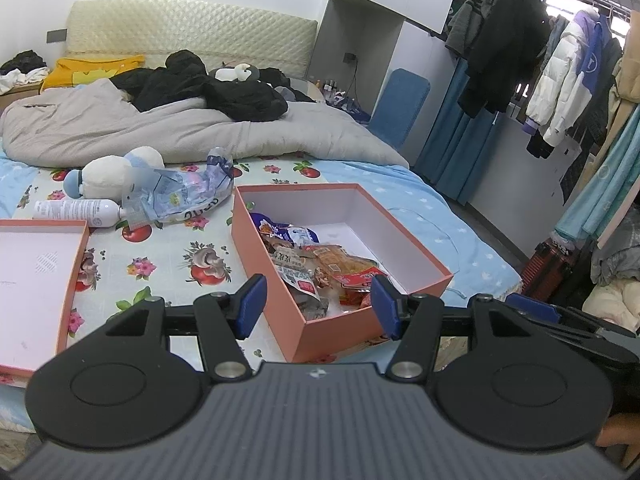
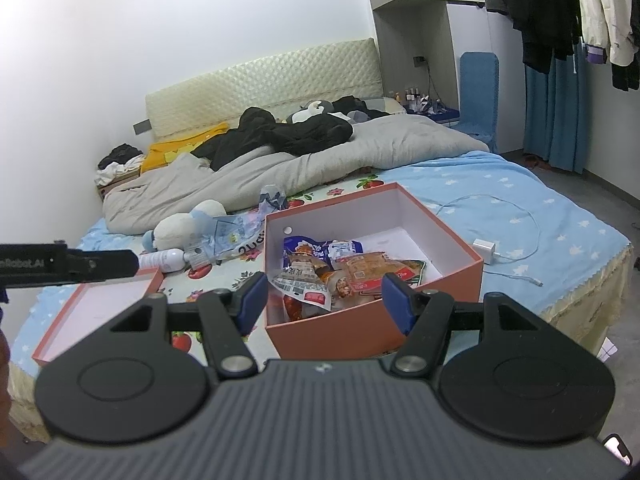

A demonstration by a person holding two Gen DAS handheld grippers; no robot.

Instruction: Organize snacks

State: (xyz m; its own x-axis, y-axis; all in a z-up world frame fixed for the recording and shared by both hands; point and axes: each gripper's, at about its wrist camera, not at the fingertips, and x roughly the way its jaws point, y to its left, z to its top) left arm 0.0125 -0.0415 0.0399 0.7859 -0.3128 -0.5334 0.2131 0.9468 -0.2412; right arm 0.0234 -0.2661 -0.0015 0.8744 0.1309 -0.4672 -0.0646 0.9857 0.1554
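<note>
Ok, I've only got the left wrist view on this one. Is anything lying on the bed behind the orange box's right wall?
Observer: Yes. A white charger plug lies on the blue sheet just right of the orange box, with its cable looping away across the bed.
Operator: And the right tongs? I only see a sliver of that tool.
Observer: The right tongs are open and empty, in front of the box's near wall.
</note>
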